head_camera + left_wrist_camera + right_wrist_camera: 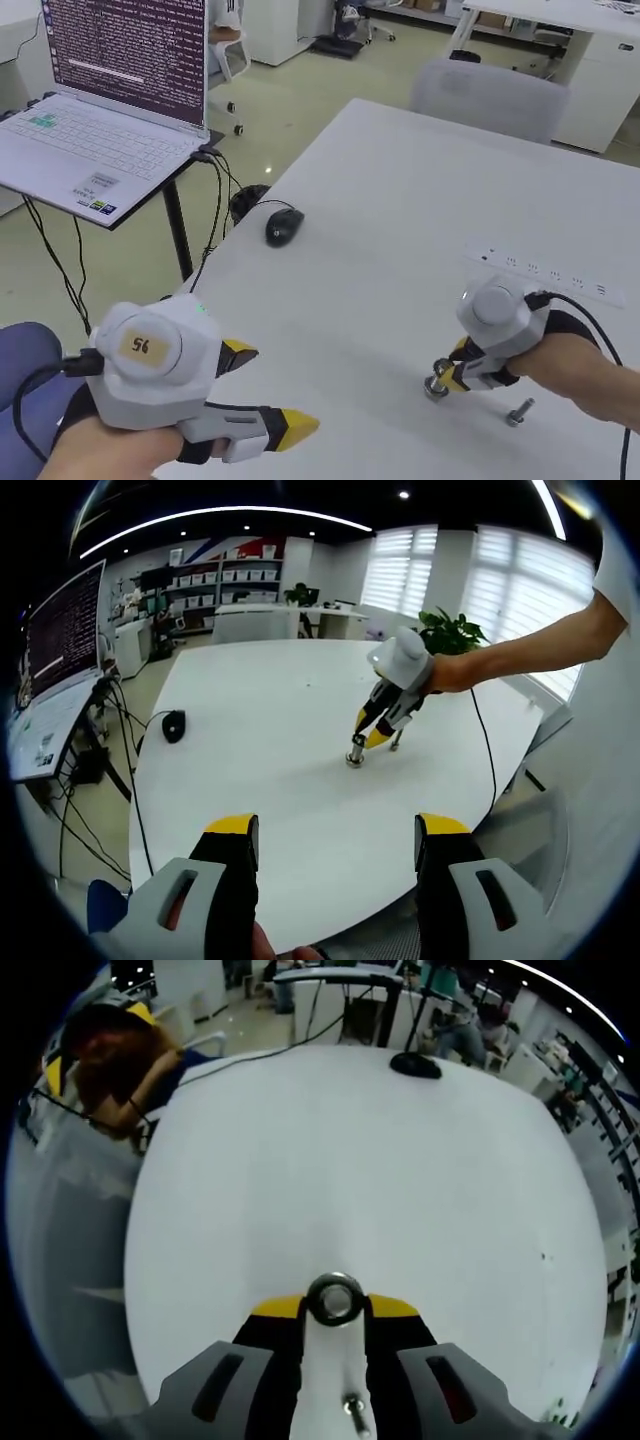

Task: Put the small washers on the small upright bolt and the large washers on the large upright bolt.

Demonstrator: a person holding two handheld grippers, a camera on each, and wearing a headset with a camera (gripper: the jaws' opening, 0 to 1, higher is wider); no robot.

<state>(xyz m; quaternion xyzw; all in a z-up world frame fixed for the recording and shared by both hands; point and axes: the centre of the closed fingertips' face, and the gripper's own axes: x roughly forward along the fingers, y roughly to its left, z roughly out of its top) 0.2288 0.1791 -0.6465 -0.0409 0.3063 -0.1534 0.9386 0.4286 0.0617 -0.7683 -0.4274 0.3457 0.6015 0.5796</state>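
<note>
My right gripper (pixel 450 376) is low over the white table (pixel 400 200) at the right, shut on a large washer (pixel 335 1300) that shows as a metal ring between its yellow tips. The tips sit right at the top of the large upright bolt (pixel 437 386); I cannot tell whether the washer is around its shaft. In the left gripper view the right gripper (pixel 372 735) stands just above that large bolt (pixel 356 756). The small upright bolt (pixel 517 411) stands a little to its right. My left gripper (pixel 265 390) hovers open and empty at the table's near left edge, far from both bolts.
A black mouse (pixel 284 227) lies mid-table on the left. A white power strip (pixel 550 272) runs along the right. An open laptop (pixel 110 100) sits on a stand left of the table, with cables hanging. A grey chair (pixel 490 95) stands at the far edge.
</note>
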